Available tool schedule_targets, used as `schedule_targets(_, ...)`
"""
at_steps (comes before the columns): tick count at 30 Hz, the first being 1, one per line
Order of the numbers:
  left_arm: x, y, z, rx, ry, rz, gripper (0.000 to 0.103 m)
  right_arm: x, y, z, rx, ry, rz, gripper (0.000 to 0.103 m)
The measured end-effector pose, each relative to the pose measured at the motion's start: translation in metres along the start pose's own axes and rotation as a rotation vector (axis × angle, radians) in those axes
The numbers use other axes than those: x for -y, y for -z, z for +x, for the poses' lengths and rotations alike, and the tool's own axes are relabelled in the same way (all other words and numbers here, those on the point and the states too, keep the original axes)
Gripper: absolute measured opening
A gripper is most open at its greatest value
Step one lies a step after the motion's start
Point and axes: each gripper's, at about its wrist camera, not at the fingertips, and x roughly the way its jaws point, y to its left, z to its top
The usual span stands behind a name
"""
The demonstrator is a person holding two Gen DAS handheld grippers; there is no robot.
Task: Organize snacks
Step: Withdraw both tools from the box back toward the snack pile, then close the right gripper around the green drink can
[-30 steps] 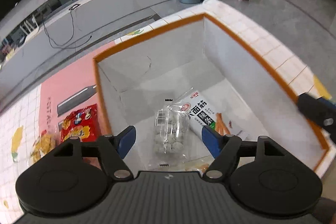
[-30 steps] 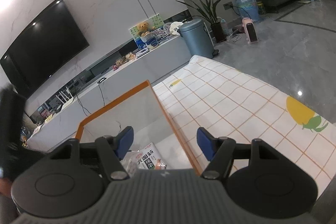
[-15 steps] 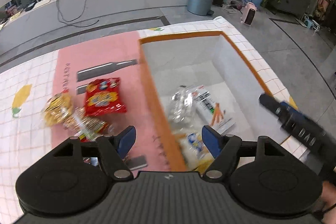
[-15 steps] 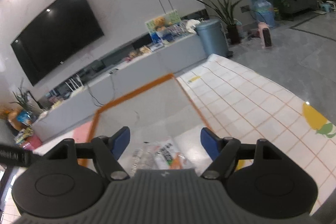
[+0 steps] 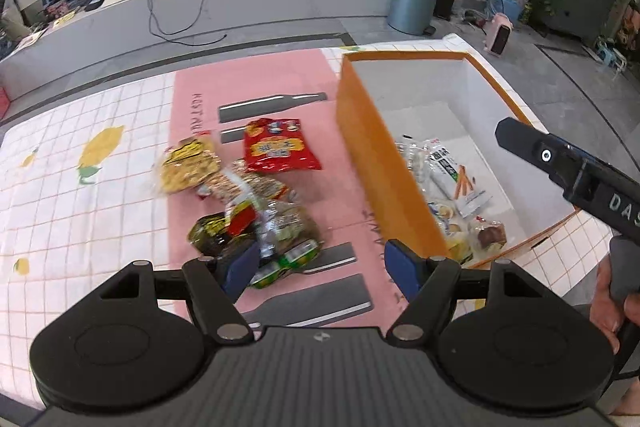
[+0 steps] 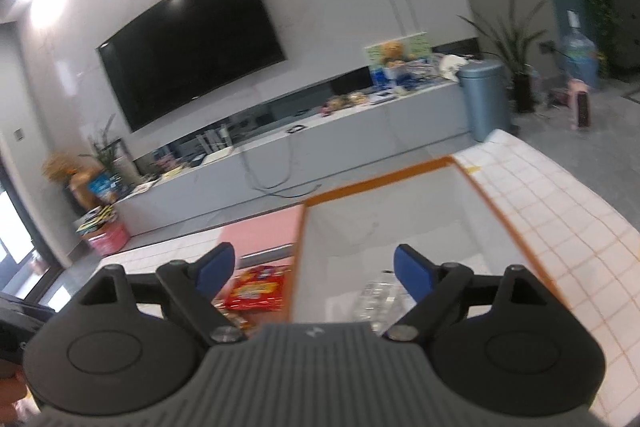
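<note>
The right gripper hangs over the near edge of the orange-rimmed box, its jaws opening with nothing between them. Below it lie a red snack packet on the pink mat — outside the box — and a clear packet inside. A dark television hangs on the far wall.

The orange box's near wall hides part of its contents; only the tops of the clear packet and the biscuit-stick packet show, and the small items at the near corner are too blurred to identify. The heaped snack packets are motion-blurred, labels unreadable, their lower edge hidden behind the left gripper's finger. The right-wrist view is blurred throughout; the red packet is partly covered by the right gripper's body. The other gripper's handle runs off the frame edge.
</note>
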Motion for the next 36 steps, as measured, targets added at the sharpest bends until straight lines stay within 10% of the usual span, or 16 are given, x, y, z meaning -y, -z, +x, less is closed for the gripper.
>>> schedule_targets(20, -0.128, 0.046, 0.037, 0.089, -0.070, -0.243, 0.085, -0.126, 0.081, 0.035, 0.134, -0.200, -0.464, 0.091)
schedule_targets(36, -0.164, 0.072, 0.094, -0.056, -0.045, -0.310, 0.084, -0.108, 0.149, 0.138, -0.192, -0.135, -0.710, 0.059)
